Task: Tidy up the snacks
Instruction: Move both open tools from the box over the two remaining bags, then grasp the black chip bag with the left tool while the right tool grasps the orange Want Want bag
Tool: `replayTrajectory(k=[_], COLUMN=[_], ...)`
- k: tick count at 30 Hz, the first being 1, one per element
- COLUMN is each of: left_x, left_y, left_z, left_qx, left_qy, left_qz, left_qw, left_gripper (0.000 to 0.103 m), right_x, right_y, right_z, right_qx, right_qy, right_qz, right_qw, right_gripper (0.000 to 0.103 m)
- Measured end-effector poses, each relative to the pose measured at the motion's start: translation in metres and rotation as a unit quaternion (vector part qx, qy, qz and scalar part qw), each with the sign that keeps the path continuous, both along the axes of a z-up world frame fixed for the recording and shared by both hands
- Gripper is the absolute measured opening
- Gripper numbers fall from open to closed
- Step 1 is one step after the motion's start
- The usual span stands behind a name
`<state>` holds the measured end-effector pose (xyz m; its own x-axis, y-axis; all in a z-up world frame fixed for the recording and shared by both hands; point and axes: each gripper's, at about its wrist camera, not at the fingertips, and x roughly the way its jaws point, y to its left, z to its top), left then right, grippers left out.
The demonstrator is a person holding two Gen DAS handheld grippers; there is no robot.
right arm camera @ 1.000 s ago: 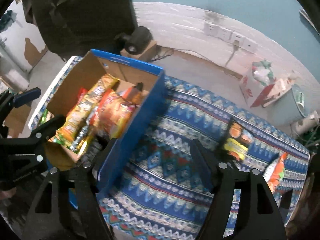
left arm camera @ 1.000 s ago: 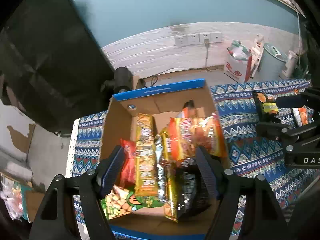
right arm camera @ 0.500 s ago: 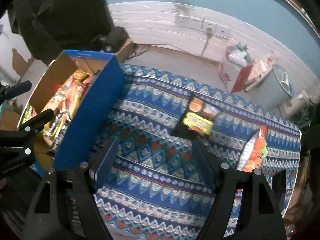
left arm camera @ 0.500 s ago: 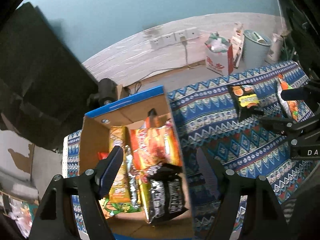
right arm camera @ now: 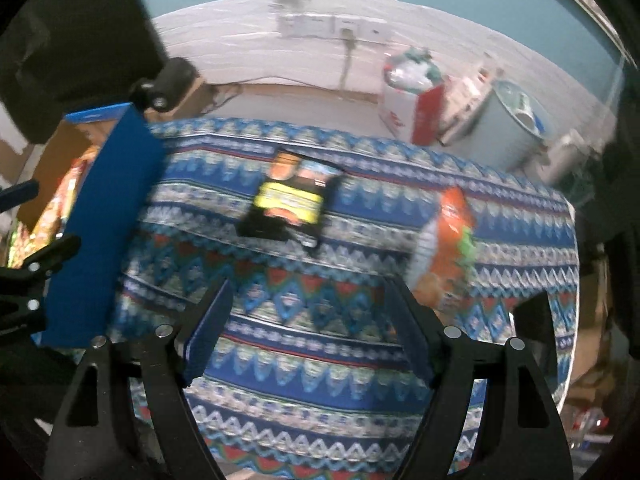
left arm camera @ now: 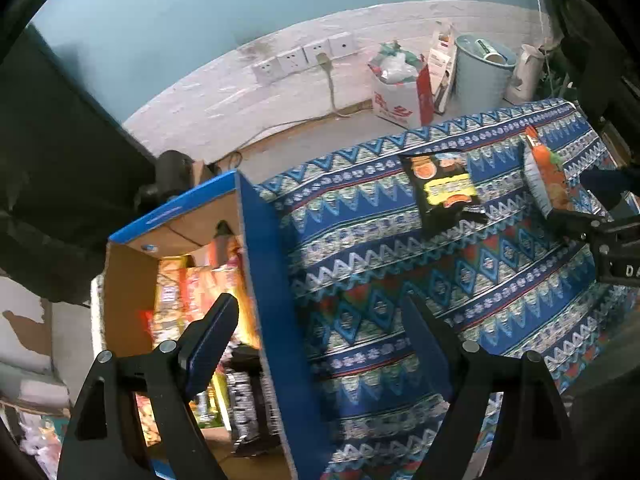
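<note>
A blue cardboard box (left arm camera: 264, 280) stands at the left of the patterned tablecloth (left arm camera: 400, 272), holding several snack packets (left arm camera: 192, 292). A black and yellow snack bag (left arm camera: 442, 192) and an orange snack bag (left arm camera: 546, 178) lie flat on the cloth to the right. My left gripper (left arm camera: 320, 332) is open and empty over the box's right wall. My right gripper (right arm camera: 308, 320) is open and empty above the cloth, short of the black bag (right arm camera: 290, 208) and the orange bag (right arm camera: 446, 248). The box (right arm camera: 104, 220) shows at the left of the right wrist view.
Beyond the table are a floor, a white wall with sockets (left arm camera: 304, 56), a white and red carton (left arm camera: 400, 92) and a grey bin (left arm camera: 482, 68). A dark object (left arm camera: 60, 152) stands at the far left.
Both grippers have swung to the right, away from the box and toward the two bags on the cloth. The bags now sit nearer the middle of both views.
</note>
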<state>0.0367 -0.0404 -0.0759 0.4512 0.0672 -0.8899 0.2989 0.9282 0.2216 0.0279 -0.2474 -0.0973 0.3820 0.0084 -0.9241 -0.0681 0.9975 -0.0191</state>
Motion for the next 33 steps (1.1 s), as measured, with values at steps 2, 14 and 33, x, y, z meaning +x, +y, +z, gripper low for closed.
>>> replayTrajectory(k=[2, 14, 33], left_x=[0.002, 0.029, 0.104], left_y=[-0.007, -0.053, -0.096], left_z=[-0.002, -0.021, -0.087], left_qx=[-0.007, -0.050, -0.089], left_qy=[0.005, 0.063, 0.143], left_qz=[-0.001, -0.023, 0.011], left_qw=[1.0000, 0.9965, 0.9857], left_gripper=[0.085, 0.085, 0.086], right_x=[0.000, 0.021, 0.061], right_y=[-0.015, -0.074, -0.141], right_z=[-0.003, -0.016, -0.095], right_qx=[-0.001, -0.011, 0.041], right_qy=[0.005, 0.063, 0.114], right_qz=[-0.016, -0.047, -0.115], right_qw=[1.000, 0.997, 0.986], right_gripper=[0.077, 0.077, 0.078])
